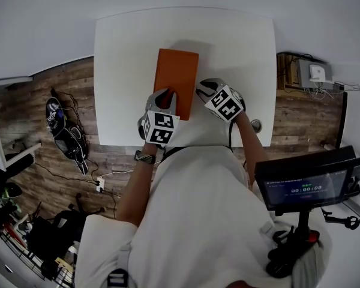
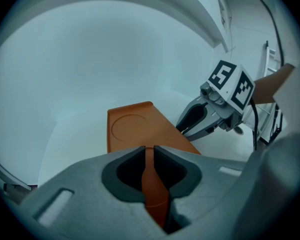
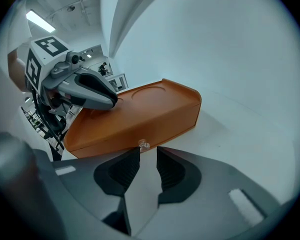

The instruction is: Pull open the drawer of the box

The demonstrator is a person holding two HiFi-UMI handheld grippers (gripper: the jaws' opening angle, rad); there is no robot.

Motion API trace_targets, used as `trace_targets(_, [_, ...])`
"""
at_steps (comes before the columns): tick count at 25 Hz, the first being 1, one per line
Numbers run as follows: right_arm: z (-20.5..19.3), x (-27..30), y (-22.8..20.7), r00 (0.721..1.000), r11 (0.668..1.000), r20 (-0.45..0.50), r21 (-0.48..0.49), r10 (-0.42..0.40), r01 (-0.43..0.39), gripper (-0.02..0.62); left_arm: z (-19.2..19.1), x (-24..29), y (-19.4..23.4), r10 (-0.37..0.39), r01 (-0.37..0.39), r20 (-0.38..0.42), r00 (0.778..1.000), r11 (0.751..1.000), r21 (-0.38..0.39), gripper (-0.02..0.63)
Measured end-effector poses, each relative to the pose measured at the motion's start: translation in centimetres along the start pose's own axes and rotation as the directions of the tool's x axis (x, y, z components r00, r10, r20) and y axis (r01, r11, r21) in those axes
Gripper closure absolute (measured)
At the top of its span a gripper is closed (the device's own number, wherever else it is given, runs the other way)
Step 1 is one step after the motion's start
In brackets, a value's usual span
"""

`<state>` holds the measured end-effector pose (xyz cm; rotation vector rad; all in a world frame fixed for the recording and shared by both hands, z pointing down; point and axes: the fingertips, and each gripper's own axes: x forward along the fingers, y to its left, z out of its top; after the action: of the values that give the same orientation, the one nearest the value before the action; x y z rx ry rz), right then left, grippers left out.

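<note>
Grey-jawed left gripper [image 2: 149, 154]: item one, at 7 o'clock of the box. Its jaws are clenched on a thin orange edge at the box's near end, and we judge this a steadying hold.

Item two, orange box [image 1: 176, 77]: a flat oblong lying near the middle of the white table [image 1: 240, 53], its long axis running from 12 to 6 o'clock. The lid carries a shallow round recess. We take the long side face toward 3 o'clock for the drawer [image 3: 155, 121]. It sits flush, and we see no gap round it. A small clear knob [image 3: 143, 144] stands at its lower edge.

Item three, right gripper [image 3: 148, 156]: at 4 o'clock of the box, released, with daylight between the pads. The knob lies just ahead of the tips, in line with the gap, and neither pad presses on it.

Progress, as we judge it: the box is braced and the right jaws are lined up. Gripping the knob and pulling the drawer out toward 3 o'clock are both left to do.
</note>
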<state>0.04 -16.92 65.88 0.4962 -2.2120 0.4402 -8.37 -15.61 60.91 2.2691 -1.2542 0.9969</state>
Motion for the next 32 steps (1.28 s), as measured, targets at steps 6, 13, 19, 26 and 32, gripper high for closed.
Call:
trace_targets(6, [0.1, 0.2, 0.6, 0.998, 0.995, -0.033, -0.086, 0.05, -0.053, 0.486, -0.1, 0.1, -0.1, -0.002, 0.002, -0.006, 1.0, 1.0, 0.002, 0.549])
trace_targets(13, [0.1, 0.7, 0.8, 0.996, 0.99, -0.064, -0.126, 0.058, -0.066, 0.488, 0.1, -0.2, -0.5, -0.006, 0.006, -0.005, 1.0, 1.0, 0.004, 0.548])
trace_targets(19, [-0.1, 1.1, 1.0, 0.995, 0.987, -0.066, -0.143, 0.068, -0.077, 0.525, 0.0, 0.0, -0.5, -0.013, 0.013, -0.009, 1.0, 1.0, -0.006, 0.549])
trace_targets(26, [-0.1, 1.1, 0.8, 0.996, 0.986, -0.057, -0.15, 0.066, -0.074, 0.526, 0.1, 0.2, -0.5, -0.013, 0.013, -0.015, 1.0, 1.0, -0.004, 0.549])
trace_targets(32, [-0.2, 1.1, 0.4, 0.997, 0.987, -0.052, -0.146, 0.061, -0.068, 0.528, 0.2, 0.6, -0.2, -0.02, 0.02, -0.022, 1.0, 1.0, -0.017, 0.549])
